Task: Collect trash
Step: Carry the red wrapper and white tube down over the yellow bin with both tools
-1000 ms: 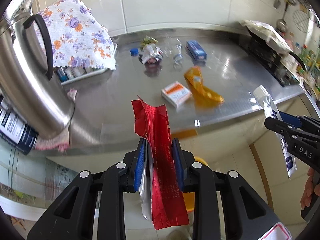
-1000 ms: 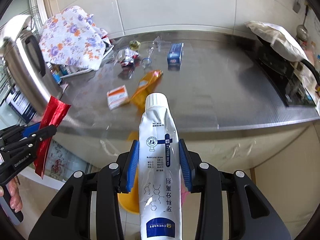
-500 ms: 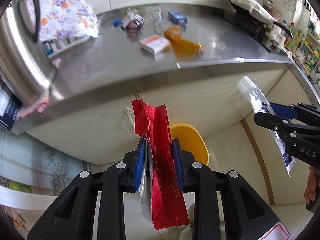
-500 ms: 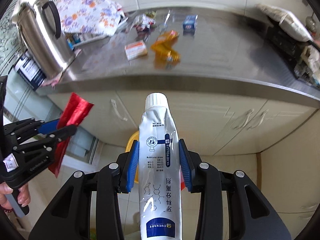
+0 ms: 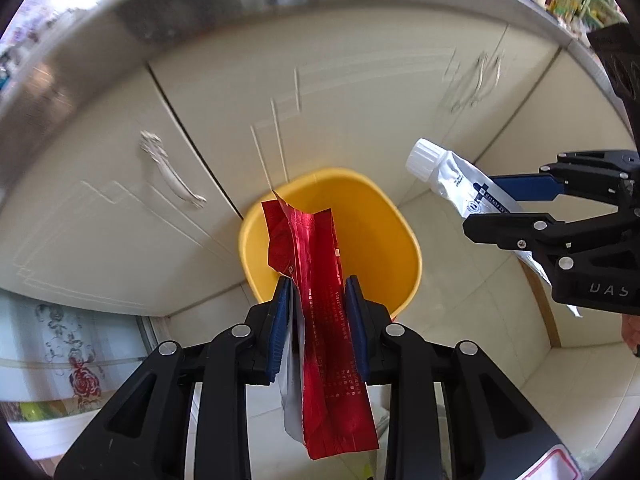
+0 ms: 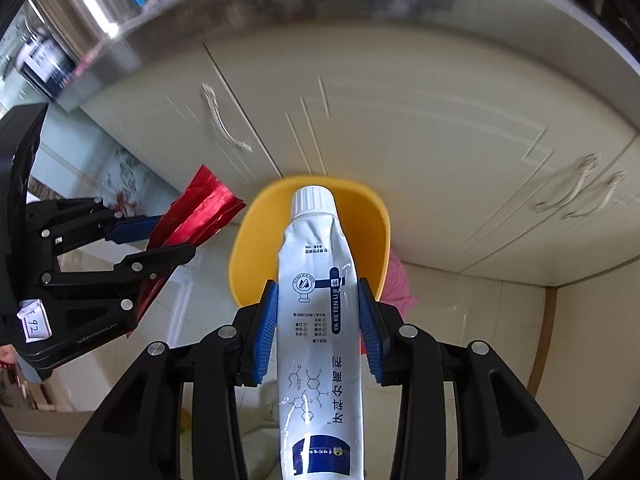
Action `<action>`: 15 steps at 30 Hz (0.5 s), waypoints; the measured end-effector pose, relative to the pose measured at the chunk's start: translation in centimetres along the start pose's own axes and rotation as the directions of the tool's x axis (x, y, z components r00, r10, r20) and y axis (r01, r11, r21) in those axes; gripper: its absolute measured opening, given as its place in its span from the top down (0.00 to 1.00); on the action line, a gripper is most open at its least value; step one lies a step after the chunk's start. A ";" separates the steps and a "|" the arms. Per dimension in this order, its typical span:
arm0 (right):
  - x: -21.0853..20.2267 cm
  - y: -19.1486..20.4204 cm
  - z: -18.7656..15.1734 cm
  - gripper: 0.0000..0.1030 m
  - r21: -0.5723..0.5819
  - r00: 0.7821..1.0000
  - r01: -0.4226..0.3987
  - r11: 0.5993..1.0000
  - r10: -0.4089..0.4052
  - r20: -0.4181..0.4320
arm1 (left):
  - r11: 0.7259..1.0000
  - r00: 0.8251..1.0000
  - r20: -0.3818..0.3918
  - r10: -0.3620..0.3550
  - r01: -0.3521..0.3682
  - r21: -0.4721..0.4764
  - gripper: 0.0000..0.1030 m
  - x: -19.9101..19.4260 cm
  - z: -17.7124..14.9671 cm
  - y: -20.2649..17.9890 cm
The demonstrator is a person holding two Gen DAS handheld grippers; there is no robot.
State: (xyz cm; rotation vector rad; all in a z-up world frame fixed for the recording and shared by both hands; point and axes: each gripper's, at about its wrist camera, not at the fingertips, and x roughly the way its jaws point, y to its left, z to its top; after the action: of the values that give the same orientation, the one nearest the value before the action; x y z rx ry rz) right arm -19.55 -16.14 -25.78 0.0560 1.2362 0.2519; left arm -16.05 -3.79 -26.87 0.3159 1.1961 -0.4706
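The red foil wrapper (image 5: 320,280) is pinched between the blue pads of the left gripper (image 5: 318,320), jaws clamped tight on it, with its torn top end sticking out past the fingertips and its lower end hanging back toward the camera. There's a bit of silvery-white lining showing along its left edge. From the left wrist view the wrapper sits right over the mouth of the yellow bin (image 5: 384,240), which stands on the pale tiled floor (image 5: 460,320) just in front of the cream cabinet doors (image 5: 120,220).

The white tube (image 6: 316,300) with the ribbed white cap and blue print is gripped the same way by the right gripper (image 6: 318,320), pads pressed on both sides of its body, cap end pointing forward. In the right wrist view the cap lines up with the bin opening too.

Both grippers point steeply down at the bin, side by side but apart. Each one shows up at the edge of the other's view, the tube off to the right, the wrapper off to the left.

Something pink (image 6: 396,280) lies on the floor just right of the bin, can't tell what. The steel counter edge (image 6: 120,40) up top is all blurred.
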 end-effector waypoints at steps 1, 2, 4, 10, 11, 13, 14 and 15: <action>0.9 -0.1 0.1 0.61 -0.002 1.000 -0.006 1.000 0.006 -0.011 | 1.000 1.000 -0.014 -0.003 0.003 0.003 0.73 1.1 0.0 0.1; 2.1 -0.2 0.1 0.61 -0.007 1.000 -0.011 1.000 0.011 -0.028 | 1.000 1.000 -0.028 -0.005 0.005 0.005 0.72 2.0 0.0 0.2; 4.0 -0.4 0.4 0.61 -0.015 0.998 -0.006 1.000 0.005 -0.056 | 1.000 0.999 -0.048 -0.003 0.004 0.009 0.72 3.5 0.1 0.5; 8.9 -0.7 1.3 0.61 -0.004 0.991 -0.035 0.999 0.034 -0.129 | 1.000 0.995 -0.099 0.002 -0.001 0.017 0.72 7.6 0.5 1.3; 9.4 -0.8 1.4 0.61 -0.006 0.990 -0.038 0.999 0.037 -0.137 | 1.000 0.995 -0.104 0.006 -0.004 0.018 0.72 8.0 0.6 1.4; 10.3 -0.9 1.6 0.61 -0.005 0.988 -0.046 0.999 0.045 -0.151 | 1.000 0.993 -0.115 0.006 -0.004 0.016 0.71 9.1 0.7 1.6; 10.9 -0.9 1.7 0.61 -0.005 0.986 -0.047 0.999 0.046 -0.160 | 1.000 0.992 -0.122 0.010 -0.008 0.017 0.71 9.6 0.7 1.8; 11.3 -1.0 1.9 0.61 -0.005 0.985 -0.046 0.999 0.045 -0.168 | 1.000 0.992 -0.127 0.010 -0.008 0.017 0.71 9.9 0.7 1.8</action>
State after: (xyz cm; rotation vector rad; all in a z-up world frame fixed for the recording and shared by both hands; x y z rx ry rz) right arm -14.21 -14.46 -35.81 0.0562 1.4024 0.3068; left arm -11.66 -4.35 -36.00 0.3697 1.3148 -0.4583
